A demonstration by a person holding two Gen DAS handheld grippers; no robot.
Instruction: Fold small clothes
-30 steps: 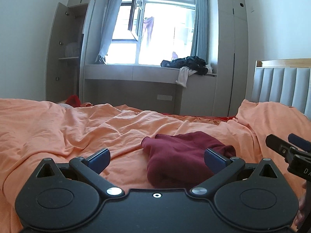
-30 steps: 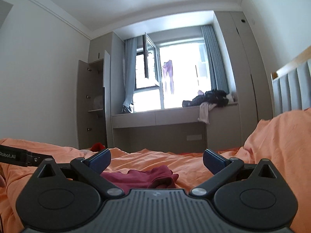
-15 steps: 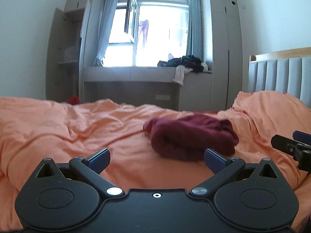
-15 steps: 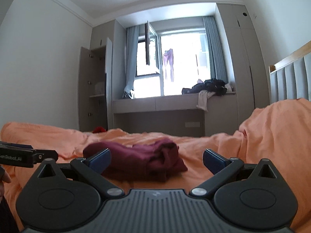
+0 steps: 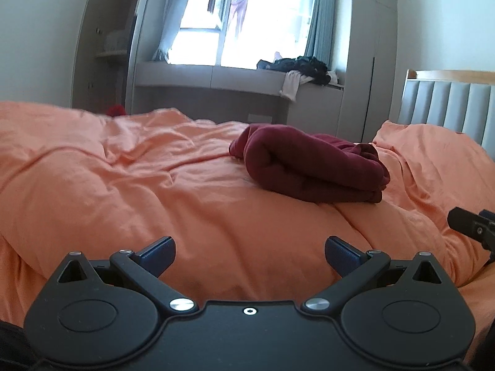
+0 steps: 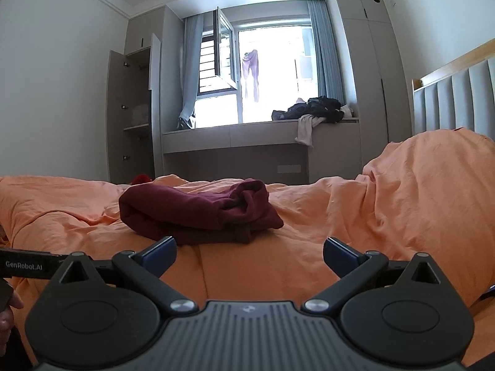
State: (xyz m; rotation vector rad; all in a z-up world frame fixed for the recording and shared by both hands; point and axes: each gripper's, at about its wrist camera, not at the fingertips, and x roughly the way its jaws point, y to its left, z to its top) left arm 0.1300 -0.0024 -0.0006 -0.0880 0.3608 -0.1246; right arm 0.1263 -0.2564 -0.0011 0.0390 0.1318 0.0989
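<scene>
A dark red garment [image 5: 309, 167] lies folded in a thick bundle on the orange duvet [image 5: 123, 191]; it also shows in the right wrist view [image 6: 198, 210]. My left gripper [image 5: 249, 255] is open and empty, well short of the bundle, which lies ahead and to the right. My right gripper [image 6: 249, 255] is open and empty, just short of the bundle, which lies ahead and to the left. Part of the right gripper shows at the right edge of the left wrist view [image 5: 473, 225].
A padded grey headboard [image 5: 448, 105] stands at the right with a raised hump of duvet [image 6: 433, 185] before it. A window bench [image 6: 260, 136] with a pile of dark clothes [image 6: 315, 111] is beyond the bed. An open wardrobe [image 6: 133, 114] stands at the left.
Both grippers have pulled back from the red bundle and risen, so the bundle now sits farther ahead in both views. The bundle lies still. Both stay open.
</scene>
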